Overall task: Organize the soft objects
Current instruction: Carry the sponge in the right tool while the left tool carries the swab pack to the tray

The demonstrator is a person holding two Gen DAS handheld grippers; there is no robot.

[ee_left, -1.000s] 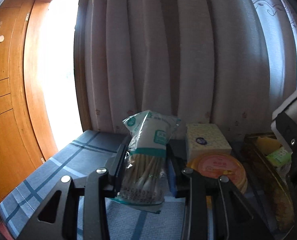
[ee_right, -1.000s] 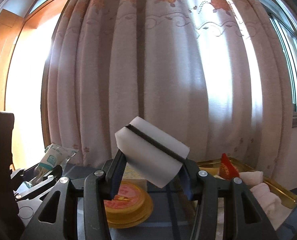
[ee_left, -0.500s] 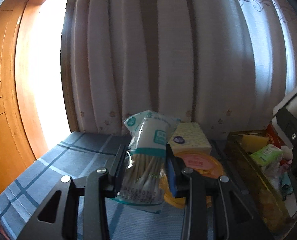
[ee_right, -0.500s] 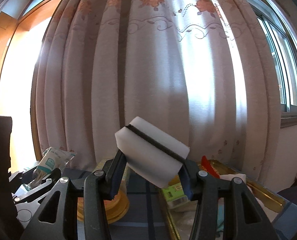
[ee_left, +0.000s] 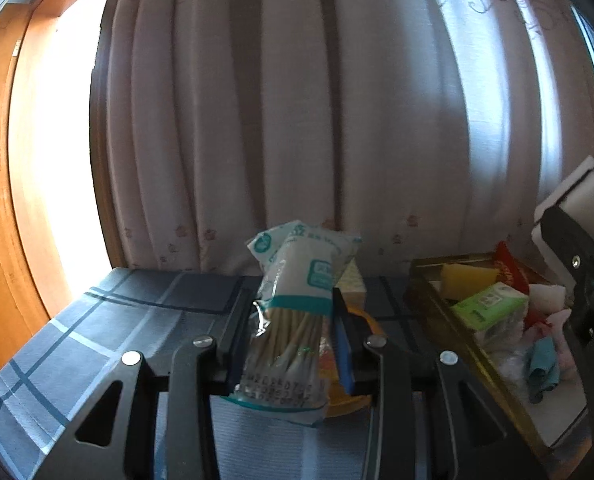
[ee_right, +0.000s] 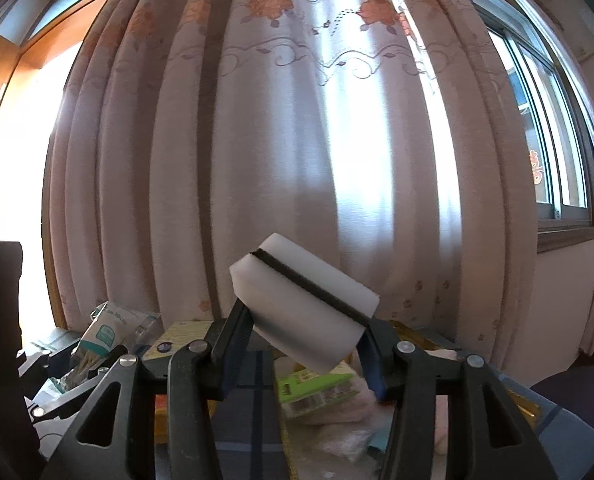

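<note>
My left gripper [ee_left: 293,336] is shut on a clear bag of cotton swabs [ee_left: 297,312] with a white and teal label, held upright above the blue plaid cloth [ee_left: 109,328]. The same bag [ee_right: 105,340] shows at the lower left of the right wrist view. My right gripper [ee_right: 303,344] is shut on a white sponge block [ee_right: 301,300] with a dark stripe, tilted, in front of the curtain. That sponge [ee_left: 577,204] and gripper show at the right edge of the left wrist view. A gold tray [ee_left: 421,280] on the right holds a yellow sponge [ee_left: 465,284], a green tissue pack [ee_left: 493,308] and soft cloths.
A pale yellow tissue box [ee_left: 355,284] and a round orange lid [ee_left: 361,316] sit behind the swab bag. A long flowered curtain [ee_right: 297,140] hangs right behind the table. A wooden door frame [ee_left: 1,200] stands left; a window [ee_right: 553,140] is at right.
Both grippers have slid to the right along the table with their loads. The tissue box and orange lid have passed behind the swab bag, and the gold tray has come further into view.
</note>
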